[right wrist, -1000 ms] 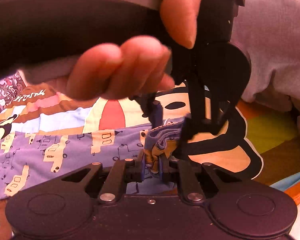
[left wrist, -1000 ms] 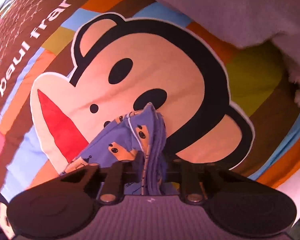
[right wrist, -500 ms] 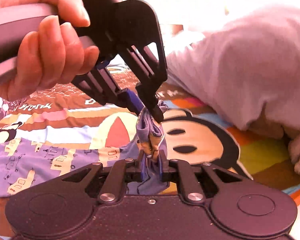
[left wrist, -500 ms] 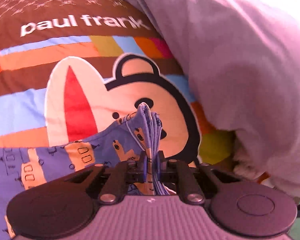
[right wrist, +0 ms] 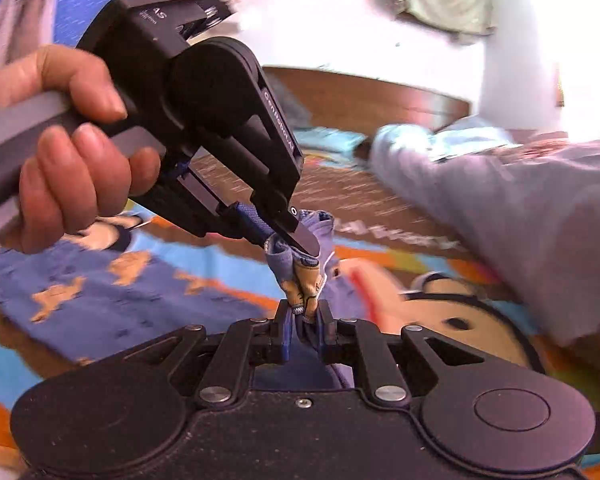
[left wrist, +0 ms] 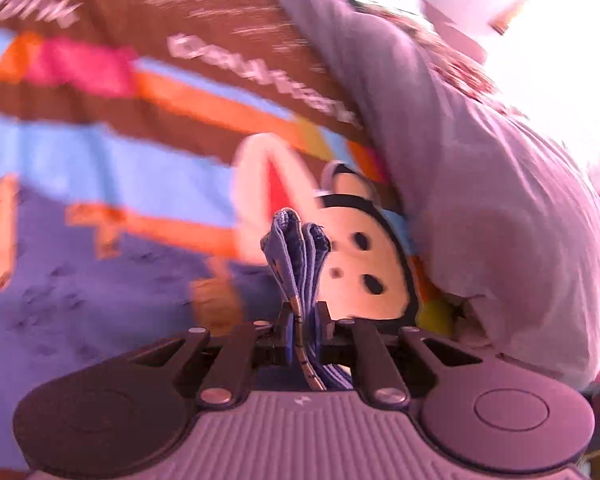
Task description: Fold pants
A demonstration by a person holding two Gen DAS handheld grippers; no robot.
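My left gripper [left wrist: 303, 322], seen from its own wrist camera, has its jaws closed on a bunched edge of the pants [left wrist: 296, 248], a purple-blue garment printed with orange figures; the folds stand up between my blue finger pads [left wrist: 288, 334]. The rest of the garment spreads to the left over the bedspread [left wrist: 100, 152], blurred by motion. My right gripper [right wrist: 303, 322] is likewise clamped on a gathered edge of the same pants [right wrist: 304, 276], which rise a short way to the left gripper [right wrist: 290, 234]; there the other tips pinch the cloth just above my own. My left hand [right wrist: 68, 152] wraps the grey handle of that tool. The surface is a bed covered by a brown bedspread [right wrist: 380, 200] with bright stripes, white lettering too blurred to read, and a cartoon monkey face [left wrist: 360, 264] lying just beyond the held fabric. A pale lilac blanket [left wrist: 500, 200] is heaped along the right side, touching the spread. In the right wrist view, a dark wooden headboard [right wrist: 360, 100] stands behind the bed against a bright white wall [right wrist: 320, 20], on which an olive cloth [right wrist: 440, 0] hangs.
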